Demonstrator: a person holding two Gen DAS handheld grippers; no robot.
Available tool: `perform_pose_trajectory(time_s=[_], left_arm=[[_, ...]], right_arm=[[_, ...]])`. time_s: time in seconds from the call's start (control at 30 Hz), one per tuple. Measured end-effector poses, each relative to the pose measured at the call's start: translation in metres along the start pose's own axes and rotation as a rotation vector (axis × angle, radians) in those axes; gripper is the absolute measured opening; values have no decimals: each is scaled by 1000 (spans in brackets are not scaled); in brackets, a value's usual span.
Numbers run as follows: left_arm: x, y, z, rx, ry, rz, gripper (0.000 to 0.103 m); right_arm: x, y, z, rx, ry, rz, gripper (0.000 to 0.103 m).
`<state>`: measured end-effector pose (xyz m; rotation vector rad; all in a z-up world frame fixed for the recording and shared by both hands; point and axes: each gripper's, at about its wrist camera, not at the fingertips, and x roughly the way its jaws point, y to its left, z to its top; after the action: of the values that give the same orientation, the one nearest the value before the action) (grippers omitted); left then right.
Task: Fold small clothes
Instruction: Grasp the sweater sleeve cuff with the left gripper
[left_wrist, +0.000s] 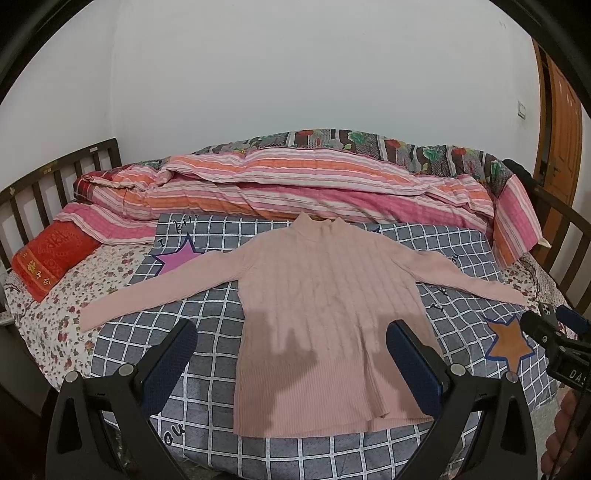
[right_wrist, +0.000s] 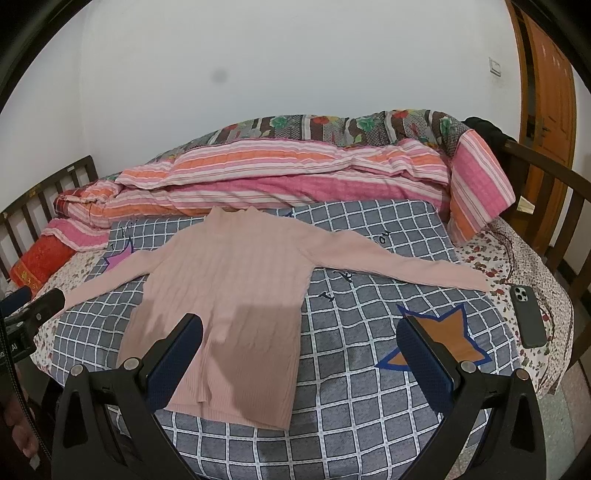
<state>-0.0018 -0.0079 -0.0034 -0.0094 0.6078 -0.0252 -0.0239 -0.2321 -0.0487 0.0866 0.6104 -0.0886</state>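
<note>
A pink ribbed high-neck sweater (left_wrist: 317, 306) lies flat and face up on a grey checked blanket (left_wrist: 207, 369), sleeves spread out to both sides. It also shows in the right wrist view (right_wrist: 229, 291). My left gripper (left_wrist: 291, 343) is open and empty, held above the sweater's lower half. My right gripper (right_wrist: 301, 336) is open and empty, above the sweater's right hem and the blanket (right_wrist: 369, 387). The right gripper's body shows at the right edge of the left wrist view (left_wrist: 554, 336).
A rolled pink and orange striped quilt (left_wrist: 295, 184) lies behind the sweater. A red pillow (left_wrist: 51, 258) sits at the left by the dark wooden bed rail (left_wrist: 44, 184). A dark phone (right_wrist: 528, 317) lies on the floral sheet at the right. A wooden door (right_wrist: 546, 92) is beyond.
</note>
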Motion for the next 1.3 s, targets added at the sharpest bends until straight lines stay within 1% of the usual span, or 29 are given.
perform_pose_trajectory(time_s=[0.13, 0.23, 0.3, 0.43, 0.6, 0.73, 0.83, 0.93, 0.97, 1.0, 1.03, 1.1, 1.13, 1.2, 1.27, 1.3], left_arm=[[4, 5, 2, 2, -3, 22, 103], [7, 11, 2, -6, -20, 17, 103], [13, 15, 1, -15, -22, 27, 103], [29, 31, -4, -42, -10, 10, 103], [70, 65, -19, -138, 41, 28, 103], [107, 102, -36, -195, 94, 49, 103], [138, 137, -51, -240, 121, 115, 102], [158, 170, -61, -315, 132, 140, 102], [164, 185, -64, -363, 131, 141, 102], [169, 201, -67, -421, 128, 140, 101], [174, 219, -71, -485, 124, 137, 99], [186, 248, -76, -583, 134, 135, 98], [190, 261, -79, -618, 133, 146, 96], [199, 288, -83, -680, 124, 194, 93], [205, 313, -86, -716, 105, 235, 91], [209, 322, -86, -726, 96, 244, 89]], right_arm=[[5, 2, 3, -3, 1, 2, 103], [10, 3, 6, -12, -1, -3, 103], [14, 4, 7, -21, -3, -7, 103], [28, 5, 8, -35, -6, -18, 103], [58, 6, 3, -60, 9, -5, 103], [87, 9, -7, -79, 20, 50, 103], [113, 13, -16, -111, 27, 31, 103], [141, 17, -20, -136, 82, 37, 102], [152, 19, -21, -142, 111, 47, 101], [159, 19, -22, -142, 123, 52, 98], [167, 20, -22, -139, 129, 51, 98], [180, 24, -22, -132, 133, 52, 97], [186, 25, -21, -131, 138, 60, 97], [196, 29, -20, -144, 147, 66, 97], [205, 34, -17, -173, 144, 53, 97], [207, 35, -16, -182, 144, 49, 97]])
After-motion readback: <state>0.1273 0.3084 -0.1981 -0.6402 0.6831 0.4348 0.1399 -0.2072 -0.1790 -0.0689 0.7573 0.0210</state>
